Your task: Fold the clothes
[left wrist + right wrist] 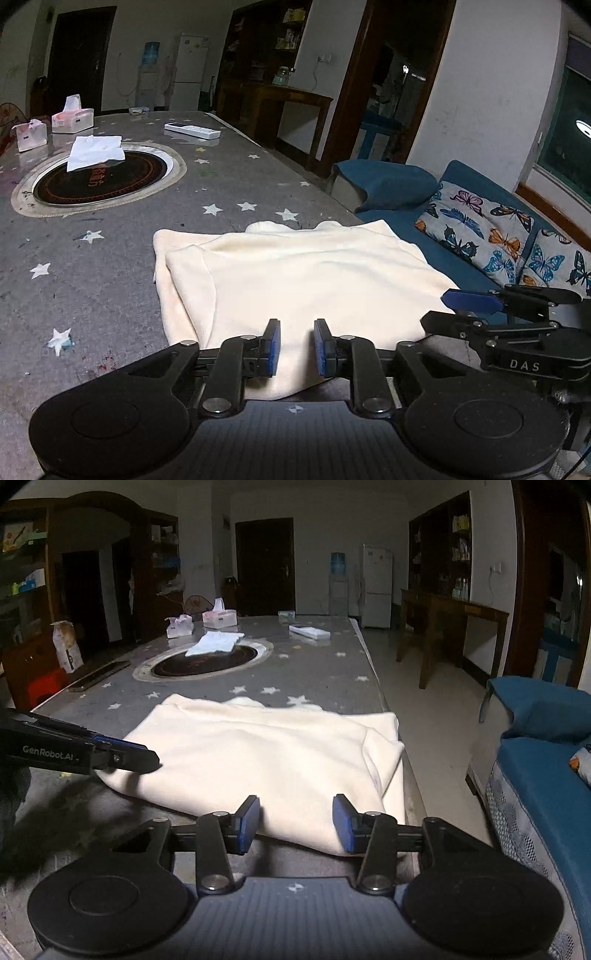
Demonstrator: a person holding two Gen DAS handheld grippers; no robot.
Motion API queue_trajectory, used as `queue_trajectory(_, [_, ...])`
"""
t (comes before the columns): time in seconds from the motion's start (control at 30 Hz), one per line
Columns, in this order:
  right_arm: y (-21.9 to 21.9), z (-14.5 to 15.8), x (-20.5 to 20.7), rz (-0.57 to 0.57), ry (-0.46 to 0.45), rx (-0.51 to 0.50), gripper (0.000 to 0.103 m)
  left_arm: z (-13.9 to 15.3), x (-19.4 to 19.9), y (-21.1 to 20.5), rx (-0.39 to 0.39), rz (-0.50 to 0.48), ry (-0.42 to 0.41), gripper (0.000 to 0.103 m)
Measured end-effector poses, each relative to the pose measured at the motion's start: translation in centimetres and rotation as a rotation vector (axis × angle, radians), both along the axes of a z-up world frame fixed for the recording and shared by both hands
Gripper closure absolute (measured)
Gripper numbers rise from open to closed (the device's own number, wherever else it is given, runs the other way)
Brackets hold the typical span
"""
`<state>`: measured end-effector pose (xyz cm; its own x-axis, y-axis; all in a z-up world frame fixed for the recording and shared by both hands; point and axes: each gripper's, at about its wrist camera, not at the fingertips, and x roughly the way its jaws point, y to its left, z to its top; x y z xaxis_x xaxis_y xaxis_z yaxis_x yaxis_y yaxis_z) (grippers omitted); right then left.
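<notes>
A cream fleece garment [295,273] lies folded into a rough rectangle on the grey star-patterned tablecloth [110,258], at the near right corner of the table, its right edge at the table's side next to the blue sofa [461,258]. The cloth looks soft and thick, doubled over itself, with a rolled fold along its left side and a paler lobe (perhaps a collar or hood, too unclear to tell) peeking out at the far edge.

The left gripper [297,347] sits at the garment's near edge with its blue pads apart; the cream cloth shows in the gap, and the pads do not press on it. The right gripper [295,823] is at the garment's near right corner, its pads spread wider, with cloth showing between them and none pinched.

Farther off on the table lie a white cloth [96,151] over a round dark inset, two tissue boxes [72,118] and a remote control [192,130].
</notes>
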<state>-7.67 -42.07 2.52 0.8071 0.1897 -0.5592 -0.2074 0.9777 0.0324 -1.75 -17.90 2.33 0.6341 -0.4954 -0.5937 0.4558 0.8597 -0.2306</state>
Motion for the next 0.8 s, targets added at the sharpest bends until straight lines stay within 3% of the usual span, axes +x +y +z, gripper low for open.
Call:
queue_trajectory(0.23, [1.2, 0.5, -1.0, 0.023, -0.018, 0.011, 0.047, 0.6, -1.8, 1.2, -0.015, 0.034, -0.001, 0.063])
queue_trajectory(0.47, [2.9, 0.1, -2.2, 0.064, 0.004, 0.004, 0.026, 0.4, -3.8, 2.7, -0.010, 0.073, 0.023, 0.051])
queue_trajectory(0.8, [4.0, -0.6, -3.5, 0.070, 0.050, 0.000, 0.010, -0.5, -5.8, 4.8, -0.016, 0.141, 0.095, 0.039])
